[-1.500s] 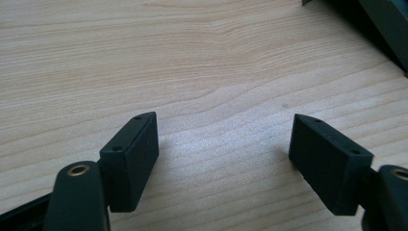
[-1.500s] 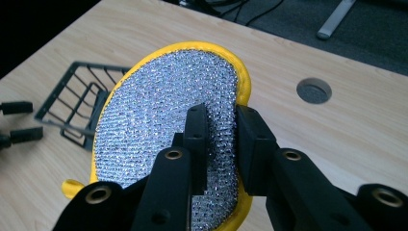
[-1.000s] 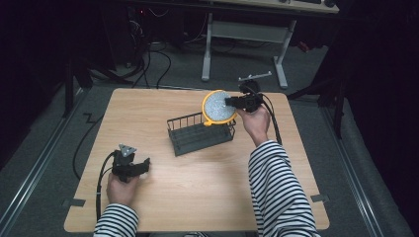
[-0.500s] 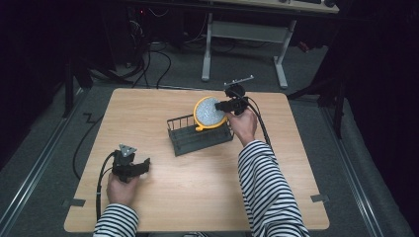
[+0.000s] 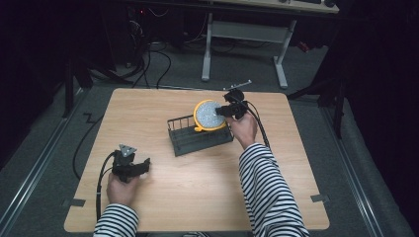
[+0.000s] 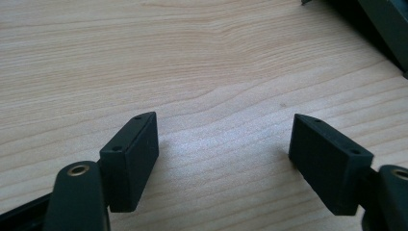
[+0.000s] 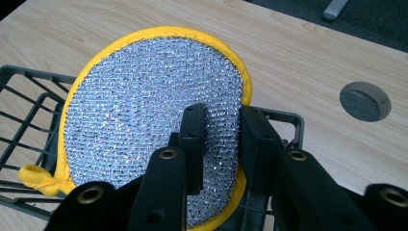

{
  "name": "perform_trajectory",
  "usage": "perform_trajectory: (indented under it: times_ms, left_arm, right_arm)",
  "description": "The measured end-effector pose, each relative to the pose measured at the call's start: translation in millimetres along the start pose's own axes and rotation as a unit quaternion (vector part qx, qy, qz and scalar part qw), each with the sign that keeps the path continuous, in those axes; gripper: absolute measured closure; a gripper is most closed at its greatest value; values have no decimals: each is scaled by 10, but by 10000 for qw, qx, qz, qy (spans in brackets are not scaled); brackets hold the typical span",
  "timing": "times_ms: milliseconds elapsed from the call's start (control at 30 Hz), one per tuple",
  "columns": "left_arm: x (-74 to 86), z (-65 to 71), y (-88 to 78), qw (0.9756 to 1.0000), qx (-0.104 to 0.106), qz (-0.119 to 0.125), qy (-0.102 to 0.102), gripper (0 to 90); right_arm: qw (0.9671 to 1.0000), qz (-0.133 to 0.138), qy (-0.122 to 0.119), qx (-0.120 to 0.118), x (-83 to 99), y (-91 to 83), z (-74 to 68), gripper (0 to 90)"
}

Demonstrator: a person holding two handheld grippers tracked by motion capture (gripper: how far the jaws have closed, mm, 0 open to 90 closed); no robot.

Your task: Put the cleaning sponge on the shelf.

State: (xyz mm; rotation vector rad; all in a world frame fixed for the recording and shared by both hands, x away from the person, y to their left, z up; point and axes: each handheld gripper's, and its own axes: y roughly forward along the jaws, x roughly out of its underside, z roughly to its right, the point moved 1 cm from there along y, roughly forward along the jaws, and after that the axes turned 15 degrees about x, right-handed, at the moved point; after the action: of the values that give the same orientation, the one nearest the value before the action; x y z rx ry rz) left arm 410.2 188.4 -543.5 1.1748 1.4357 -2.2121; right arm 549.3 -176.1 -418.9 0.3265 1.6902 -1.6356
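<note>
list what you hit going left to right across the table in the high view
left tongs → black wire rack → round silver scrubber with yellow rim, standing on edge at the rack's right end → right tongs, shut on the scrubber's rim.

place: lab | signs: bare wooden table (image 5: 163,113), floor cables (image 5: 148,61), dark room

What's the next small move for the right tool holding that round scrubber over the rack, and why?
Probably lower it a little further. The right tool grips the yellow-rimmed scrubber by its edge, its lower rim already reaching into the wire rack, so setting it down before letting go seems safest.
</note>
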Motion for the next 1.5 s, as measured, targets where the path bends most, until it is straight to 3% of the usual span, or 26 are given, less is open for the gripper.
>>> perform_trajectory:
  times_ms: [233, 333, 700, 833, 1200, 1500]
  left_arm:
    - [0, 0, 1, 10000, -3, 8, -3, 263]
    - [0, 1, 2, 10000, -5, 11, -6, 263]
    - [-2, 0, 3, 10000, -4, 13, -9, 264]
    - [-2, 0, 2, 10000, -2, 7, -5, 264]
    - [-2, 0, 3, 10000, -5, 12, -8, 264]
    - [-2, 0, 3, 10000, -5, 12, -8, 264]
  right_arm:
    - [9999, 14, -21, 108, 3, 13, -22, 741]
    - [9994, -22, -196, 268, 19, 39, -60, 755]
    - [9989, -205, -355, 212, 145, 10, -46, 818]
    - [9997, -121, -229, 39, 169, -47, -1, 702]
    - [9995, 293, -88, 44, 277, -368, 195, 542]
    - [9990, 419, 52, 120, 471, -621, 442, 512]
